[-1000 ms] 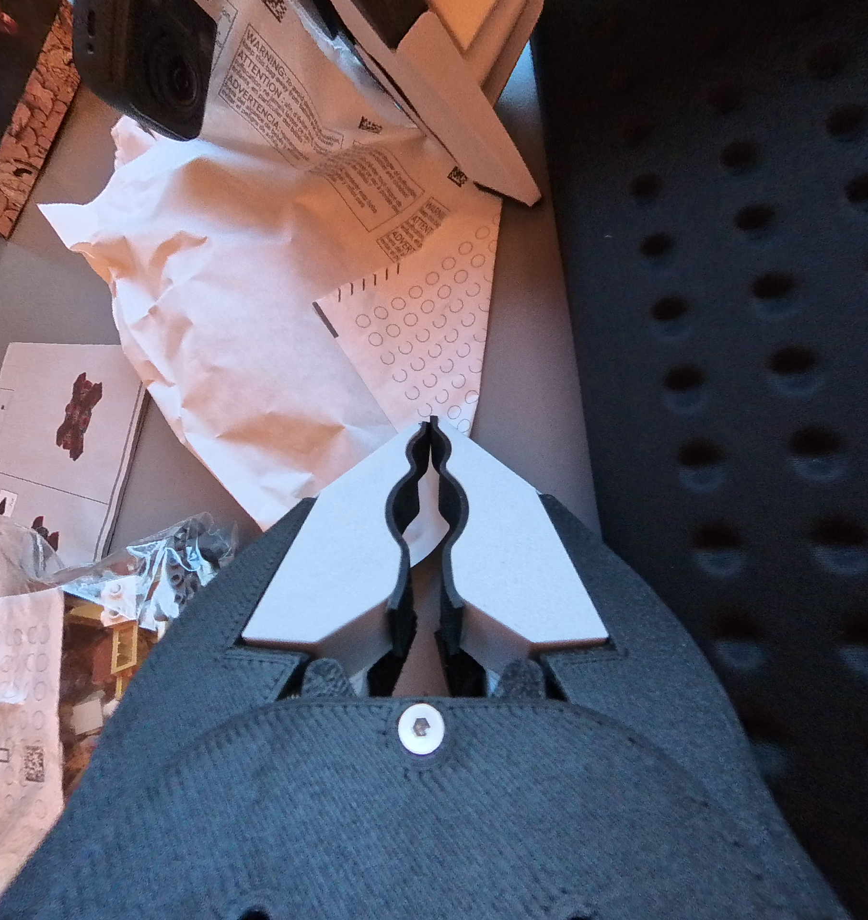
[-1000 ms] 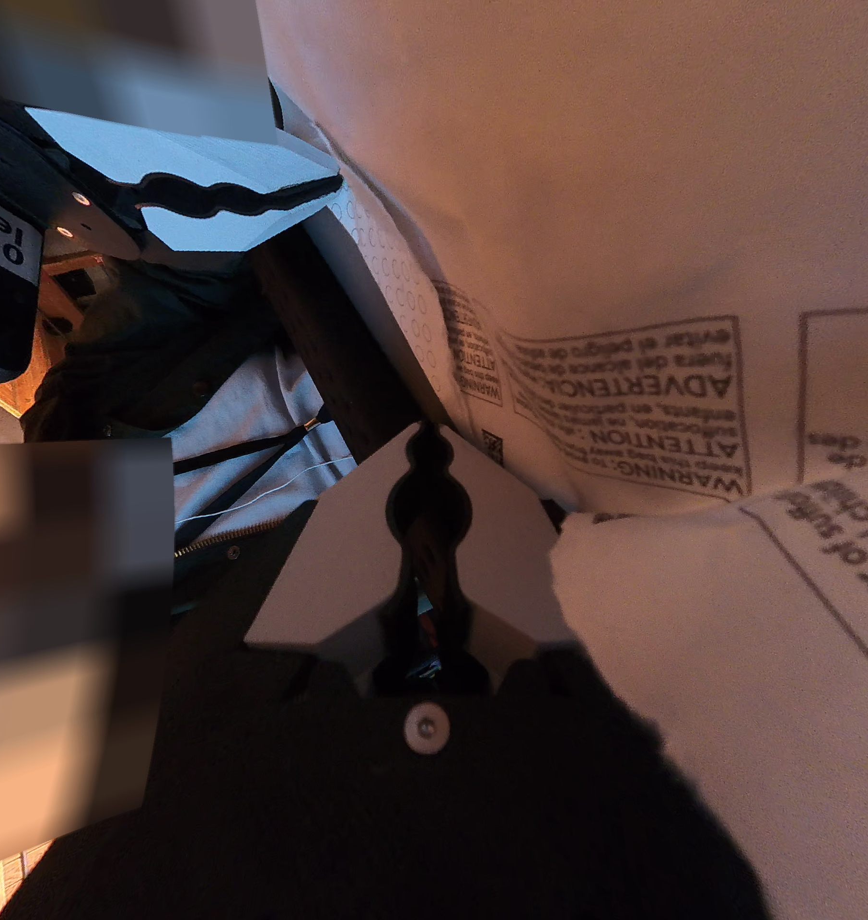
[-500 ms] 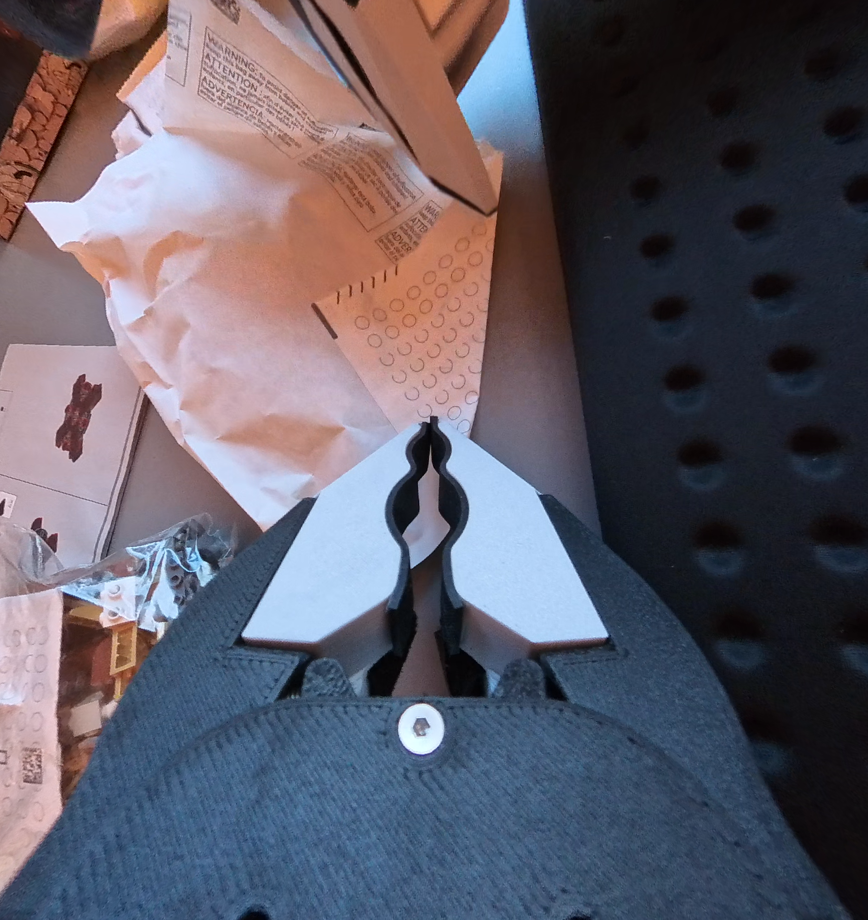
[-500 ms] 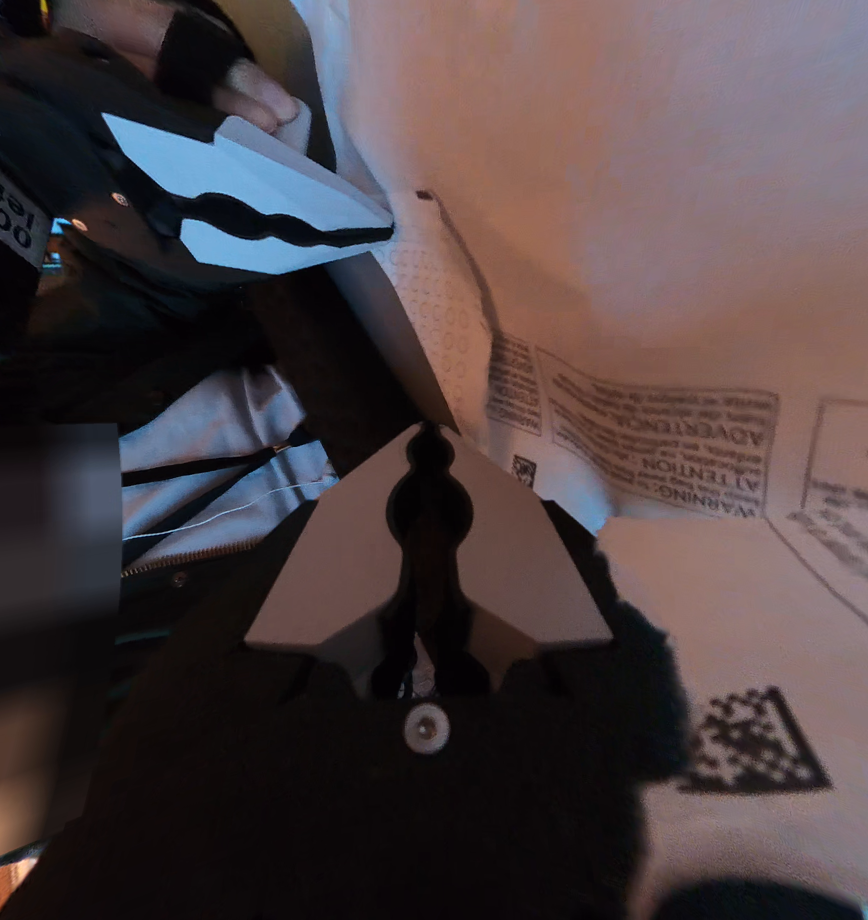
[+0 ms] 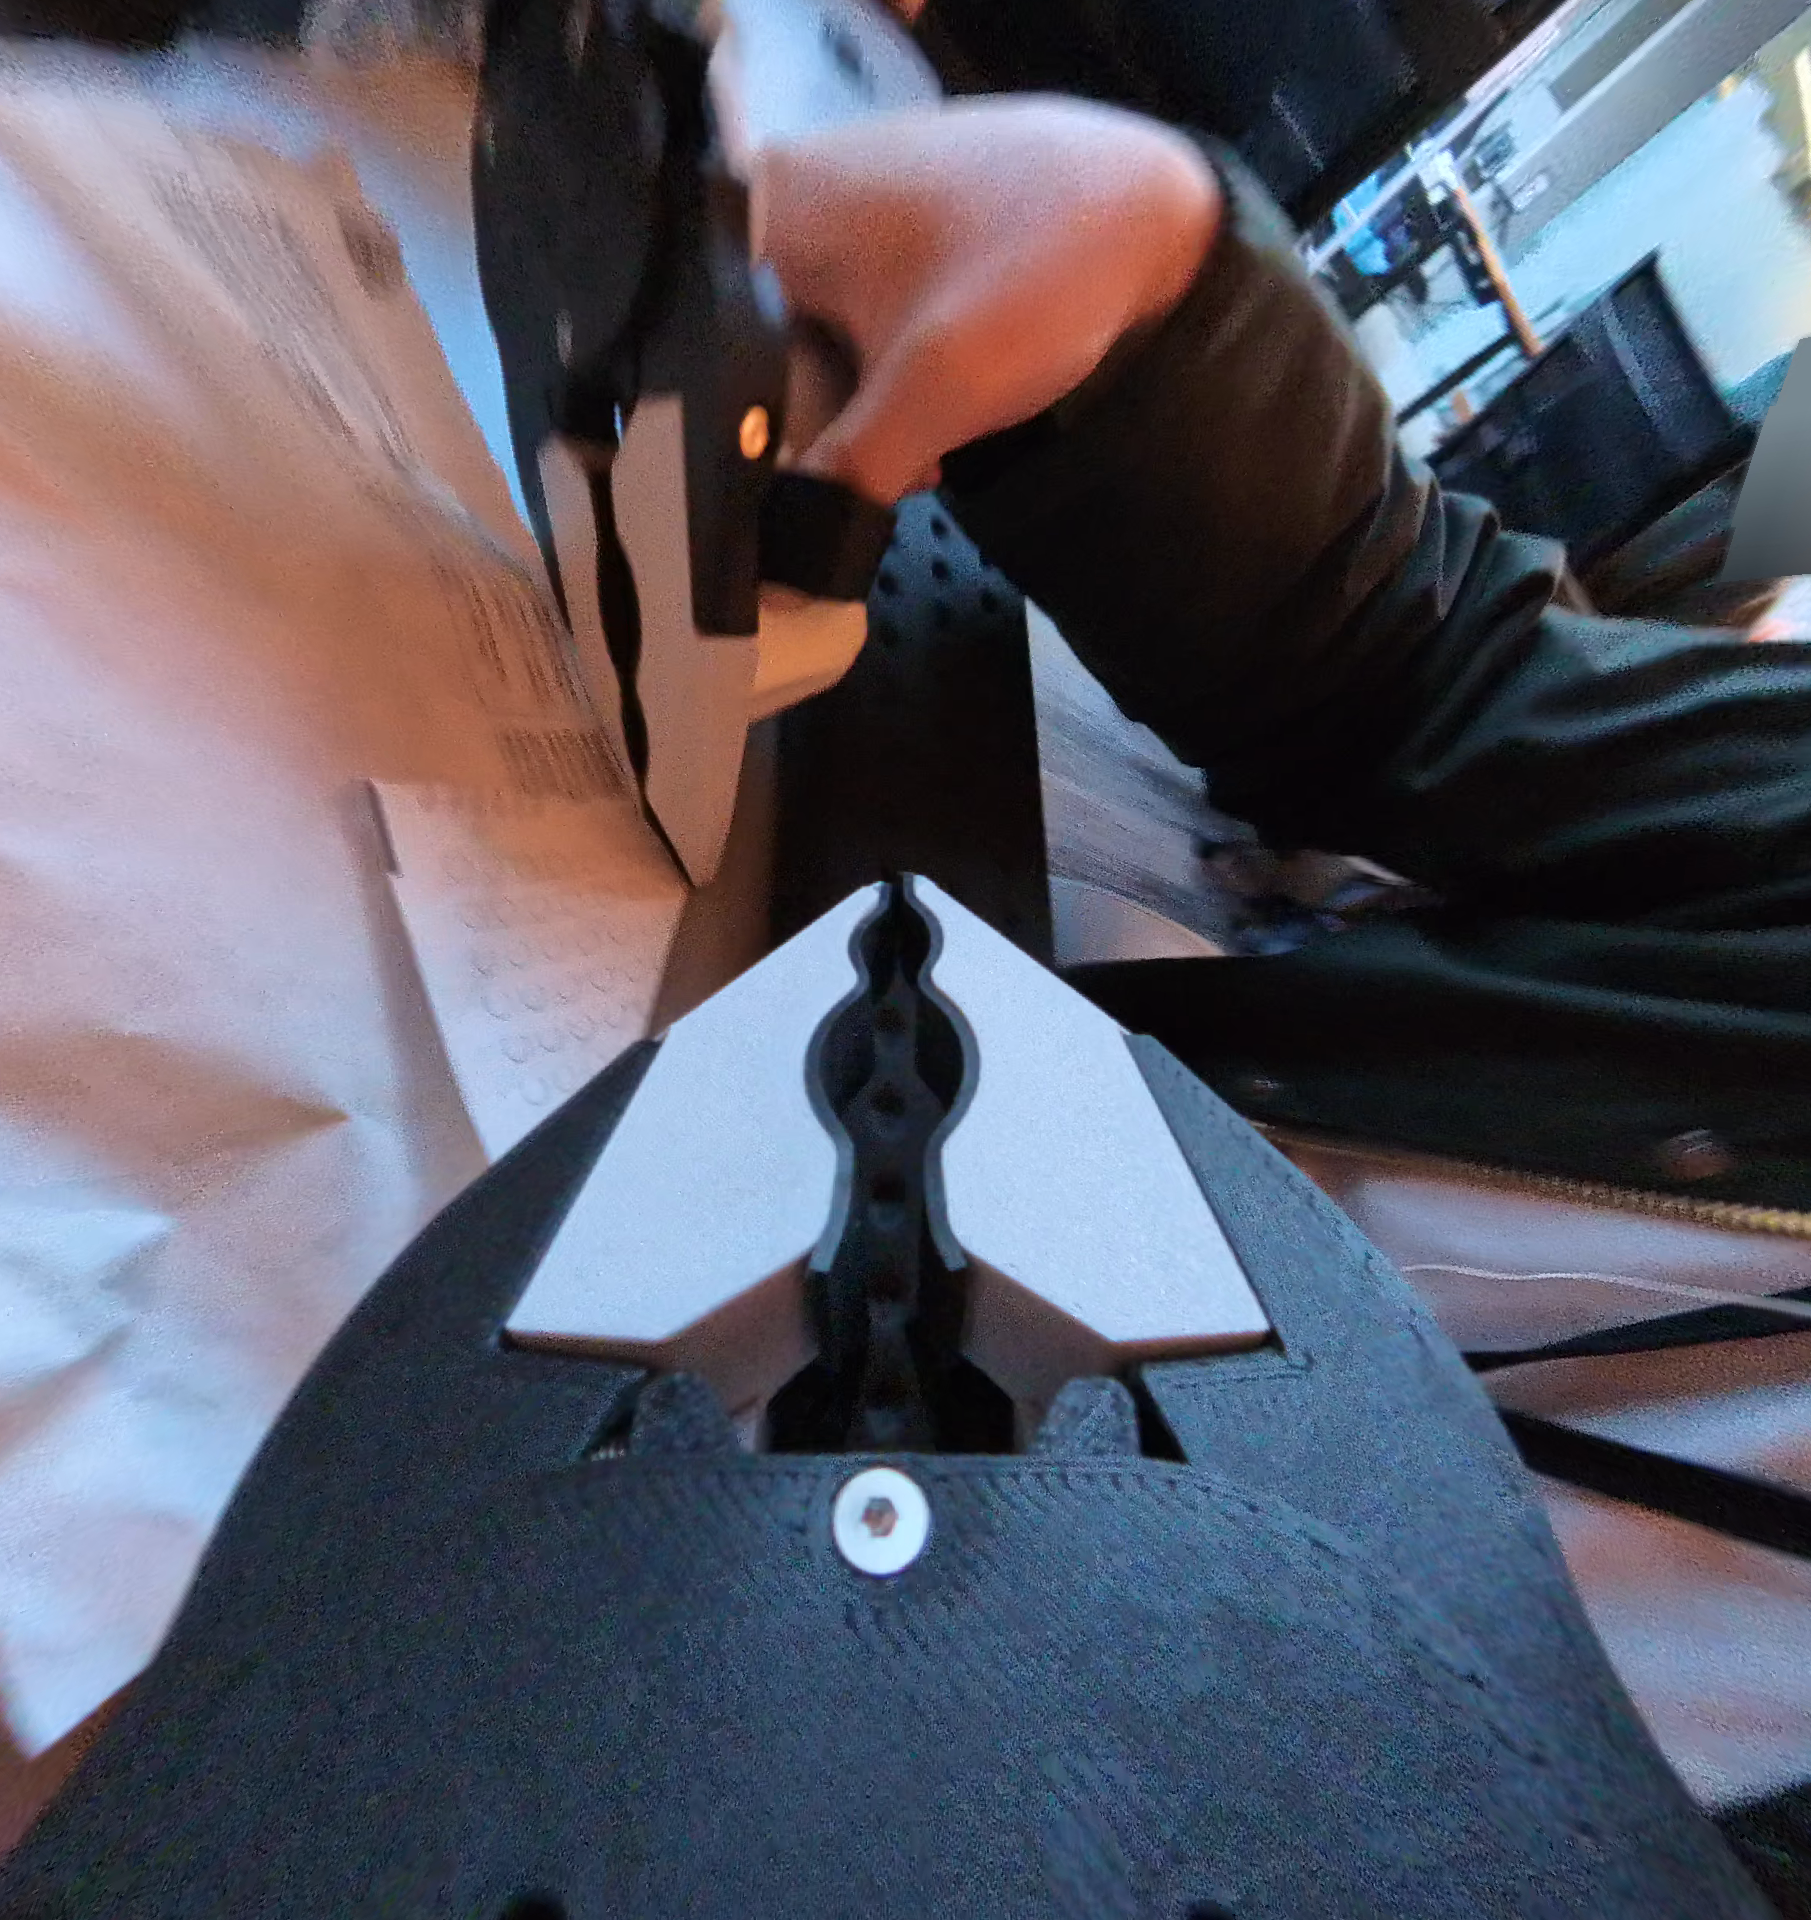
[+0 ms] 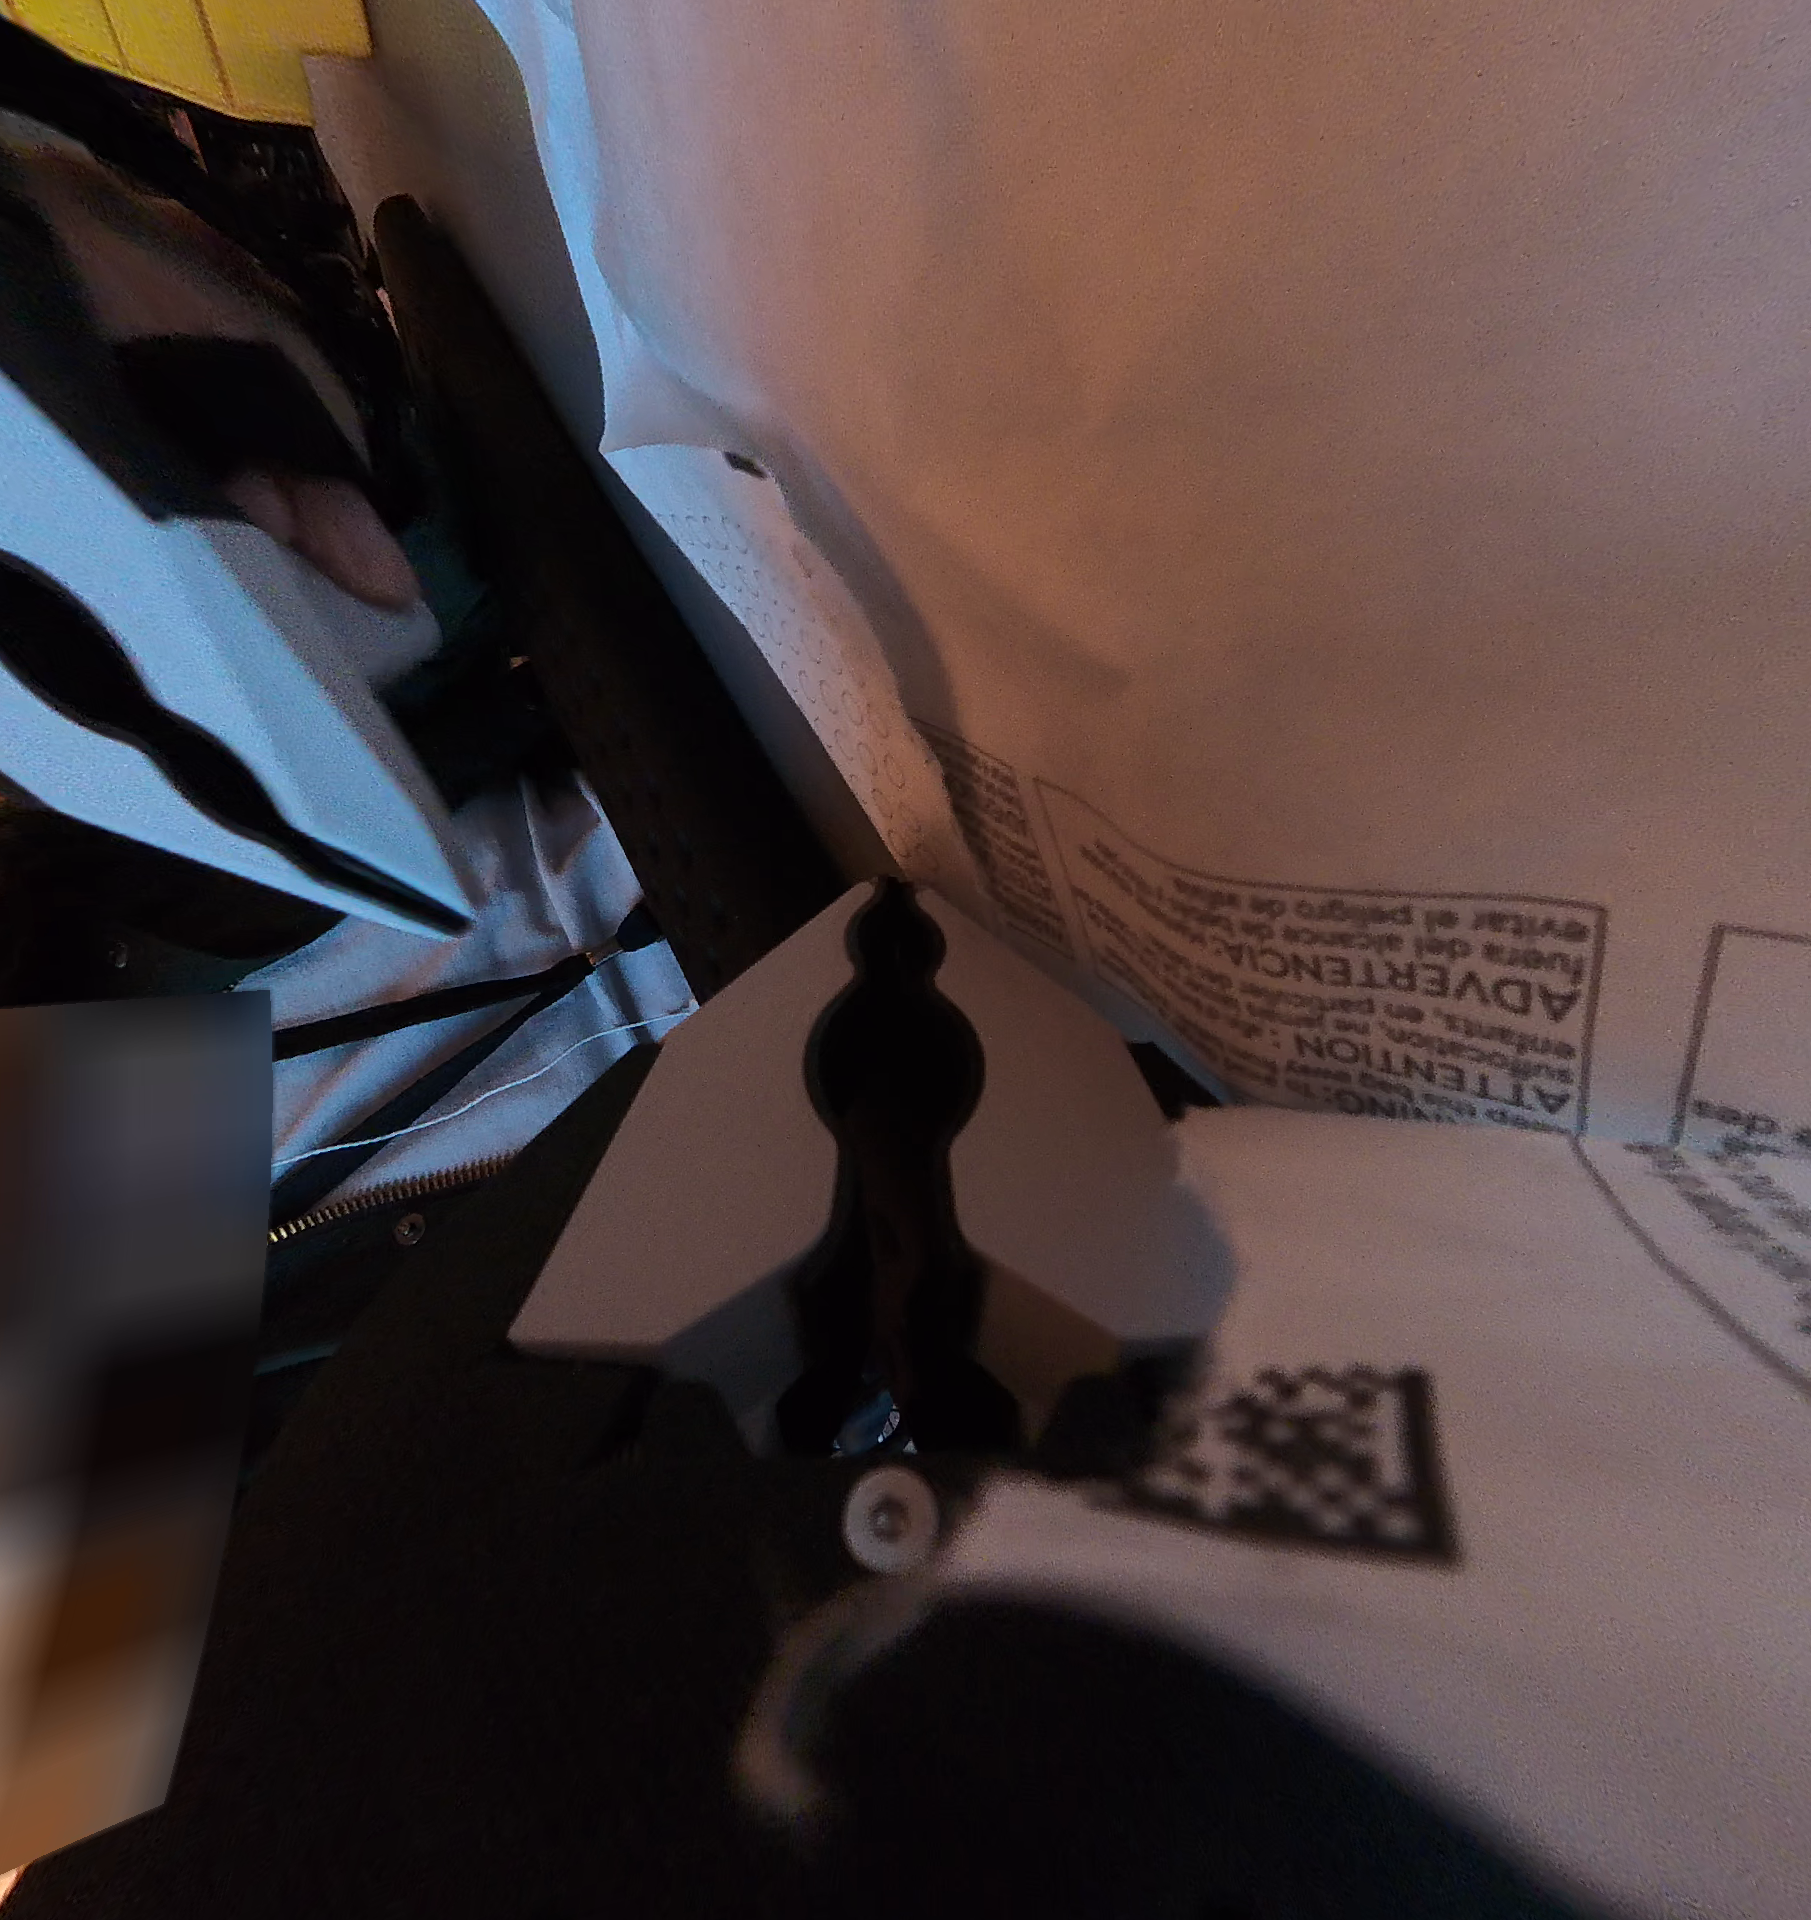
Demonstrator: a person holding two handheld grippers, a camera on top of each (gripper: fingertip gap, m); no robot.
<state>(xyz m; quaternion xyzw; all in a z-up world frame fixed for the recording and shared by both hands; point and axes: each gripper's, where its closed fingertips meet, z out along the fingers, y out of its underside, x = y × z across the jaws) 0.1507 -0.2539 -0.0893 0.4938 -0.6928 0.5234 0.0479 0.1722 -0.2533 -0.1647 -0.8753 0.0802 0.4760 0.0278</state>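
Note:
A white paper bag point(image 5: 205, 623) with black print and a dotted strip point(image 5: 537, 935) hangs at the left of the left wrist view. It fills the upper right of the right wrist view point(image 6: 1296, 520). My right gripper point(image 6: 885, 888) is shut, and a flap of the bag lies over its right finger; it seems to pinch the bag's edge. It also shows in the left wrist view point(image 5: 688, 873), held by a hand point(image 5: 963, 291). My left gripper point(image 5: 901, 883) is shut with nothing between its jaws, just right of the dotted strip. It shows in the right wrist view point(image 6: 454, 920), apart from the bag.
A black perforated panel point(image 5: 922, 727) stands upright right behind both grippers' tips. A person's dark sleeve point(image 5: 1400, 623) and a dark jacket with a zipper point(image 5: 1607, 1216) over a light garment fill the right side. Dark furniture stands far off at the top right. The left gripper's tips are roughly 7 centimeters from the right gripper's.
My left gripper pinched the bag's lower corner on the table; now nothing is in its jaws and it has swung up to face the person. The right gripper has lifted the bag.

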